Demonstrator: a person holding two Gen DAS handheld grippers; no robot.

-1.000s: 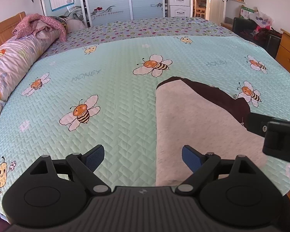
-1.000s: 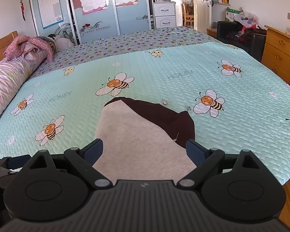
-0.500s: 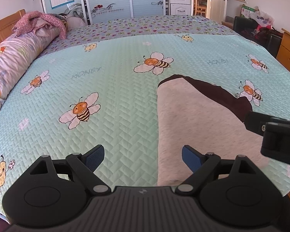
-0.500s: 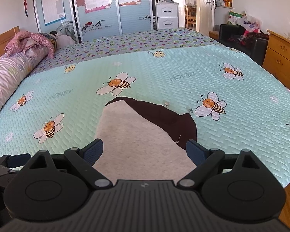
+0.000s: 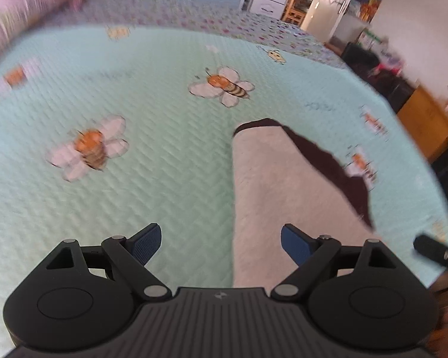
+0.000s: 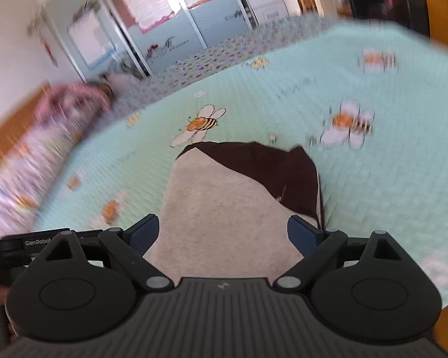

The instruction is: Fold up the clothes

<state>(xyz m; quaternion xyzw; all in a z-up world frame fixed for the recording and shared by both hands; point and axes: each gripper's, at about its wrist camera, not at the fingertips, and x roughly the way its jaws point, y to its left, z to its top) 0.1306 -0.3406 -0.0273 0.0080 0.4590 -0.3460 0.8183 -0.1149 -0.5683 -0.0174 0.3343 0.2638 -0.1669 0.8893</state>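
The left gripper [image 5: 221,243] is hanging with its jaws spread wide and nothing between them; its blue ribbed pads [image 5: 147,243] are touching nothing. One finger is sitting over the quilt [image 5: 152,155], the other over the garment [image 5: 283,197]. The right gripper [image 6: 223,235] is likewise gaping wide and empty, its pads [image 6: 301,235] hovering above the garment's two side edges without pressing on them.

The garment is lying flat near the bed's near edge, a fuzzy, pale grey-beige panel folded over a dark brown layer that is showing along its far and right sides. The quilt under it is mint green, stitched in a zigzag pattern and printed with cartoon bees [image 5: 221,85]. Both views are blurring at their edges. A pink bundle [image 6: 71,104] is sitting by the wooden headboard [image 6: 6,137].
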